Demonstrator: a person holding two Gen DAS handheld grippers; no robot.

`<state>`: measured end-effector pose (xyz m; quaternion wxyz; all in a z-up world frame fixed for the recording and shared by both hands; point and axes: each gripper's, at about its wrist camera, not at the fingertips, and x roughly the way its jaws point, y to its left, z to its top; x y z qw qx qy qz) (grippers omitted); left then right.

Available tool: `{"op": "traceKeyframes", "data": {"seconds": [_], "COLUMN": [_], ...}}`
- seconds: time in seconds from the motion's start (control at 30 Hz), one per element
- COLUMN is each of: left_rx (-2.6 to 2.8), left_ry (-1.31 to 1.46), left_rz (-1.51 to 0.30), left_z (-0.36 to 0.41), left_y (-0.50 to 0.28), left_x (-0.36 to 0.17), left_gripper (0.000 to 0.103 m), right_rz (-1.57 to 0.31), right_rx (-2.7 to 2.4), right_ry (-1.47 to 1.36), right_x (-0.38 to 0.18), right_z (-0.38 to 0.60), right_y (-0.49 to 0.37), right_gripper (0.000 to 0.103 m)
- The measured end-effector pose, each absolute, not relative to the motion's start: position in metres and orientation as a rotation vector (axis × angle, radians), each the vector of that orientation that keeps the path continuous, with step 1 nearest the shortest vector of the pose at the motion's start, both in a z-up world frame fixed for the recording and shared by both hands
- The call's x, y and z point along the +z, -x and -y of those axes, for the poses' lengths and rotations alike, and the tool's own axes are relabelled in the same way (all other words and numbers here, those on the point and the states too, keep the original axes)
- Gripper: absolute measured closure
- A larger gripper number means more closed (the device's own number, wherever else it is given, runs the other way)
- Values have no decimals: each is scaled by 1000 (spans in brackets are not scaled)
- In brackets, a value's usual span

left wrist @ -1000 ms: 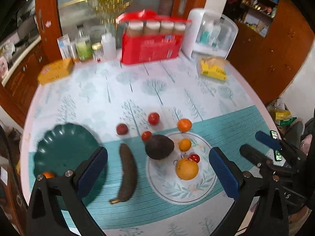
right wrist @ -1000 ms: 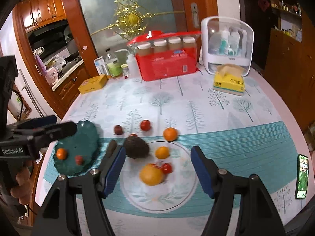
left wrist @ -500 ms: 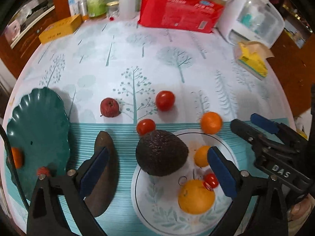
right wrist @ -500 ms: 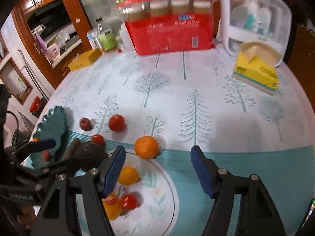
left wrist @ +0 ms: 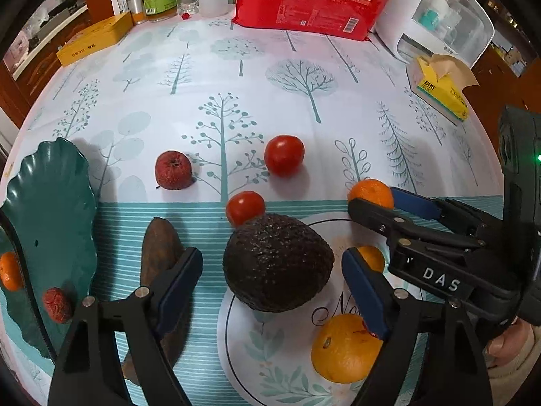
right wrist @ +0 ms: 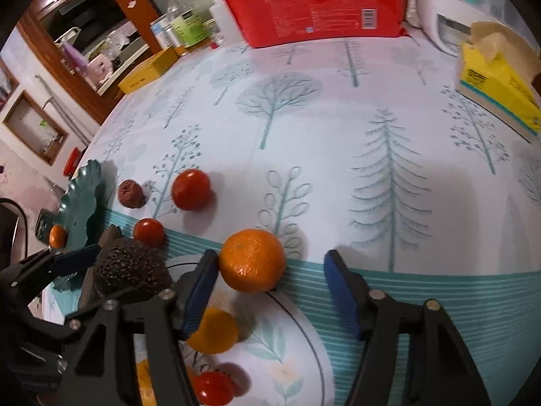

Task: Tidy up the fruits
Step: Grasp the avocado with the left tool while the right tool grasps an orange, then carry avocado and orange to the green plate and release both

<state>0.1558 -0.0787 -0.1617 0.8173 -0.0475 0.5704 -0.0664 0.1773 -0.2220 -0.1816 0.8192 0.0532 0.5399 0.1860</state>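
On the near part of the table [left wrist: 236,77], both grippers have been brought down close to the fruits within the last second, so the approach is judged almost finished. The left gripper [left wrist: 272,270] is held wide open around the avocado [left wrist: 277,277], which lies on the far left edge of the white plate [left wrist: 270,365]; its pads [left wrist: 179,280] are not yet touching the skin. The right gripper [right wrist: 270,291] is also open, and the loose orange [right wrist: 252,260] on the cloth is now between its fingers, just beside the left pad [right wrist: 199,294], at the far rim of the plate. A moment ago this orange was seen further ahead of the fingers. Two oranges and a small tomato are already lying on the plate. Two tomatoes [left wrist: 284,160] and a wrinkled red fruit [left wrist: 173,175] are left on the cloth further away, and a dark banana [left wrist: 159,253] lies to the left of the avocado. The green plate [left wrist: 50,203] at the far left holds a small orange and a red fruit. Closing of the fingers is probably the next step, and the round orange may roll if it is pushed by one pad only.
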Motion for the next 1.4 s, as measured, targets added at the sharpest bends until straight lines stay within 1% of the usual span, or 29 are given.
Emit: {"op": "traceKeyframes", "data": {"seconds": [0.07, 0.17, 0.23, 0.33, 0.47, 0.57, 0.87, 1.07, 1.4], "left_rx": [-148, -149, -153, -163, -176, -170, -162, -174, -203], "left_ry": [112, 123, 137, 171, 185, 148, 163, 150, 117], "left_rz": [-1228, -1246, -1256, -1265, -1279, -1262, -1256, -1229, -1187], "left_z": [78, 78, 78, 76, 80, 86, 84, 79, 53], "left_y": [-157, -158, -159, -162, -166, -167, -160, -145, -117], "left_x": [-165, -172, -177, -183, -192, -192, -190, -172, -118], "left_gripper": [20, 20, 24, 25, 32, 32, 34, 34, 34], "right_rz": [-1153, -1148, -1152, -1155, -1158, -1157, -1133, -1096, -1028], "right_rx": [426, 422, 420, 408, 395, 393, 399, 393, 373], "right_ry": [-107, -79, -90, -105, -121, -120, -105, -92, -68], "right_x": [-182, -180, -180, -180, -181, -180, -171, -152, -109], "right_z": [218, 215, 218, 224, 232, 233, 228, 226, 213], "right_y": [-176, -174, -173, -172, -171, -169, -159, -148, -118], "right_gripper": [63, 64, 64, 64, 64, 64, 64, 64, 65]}}
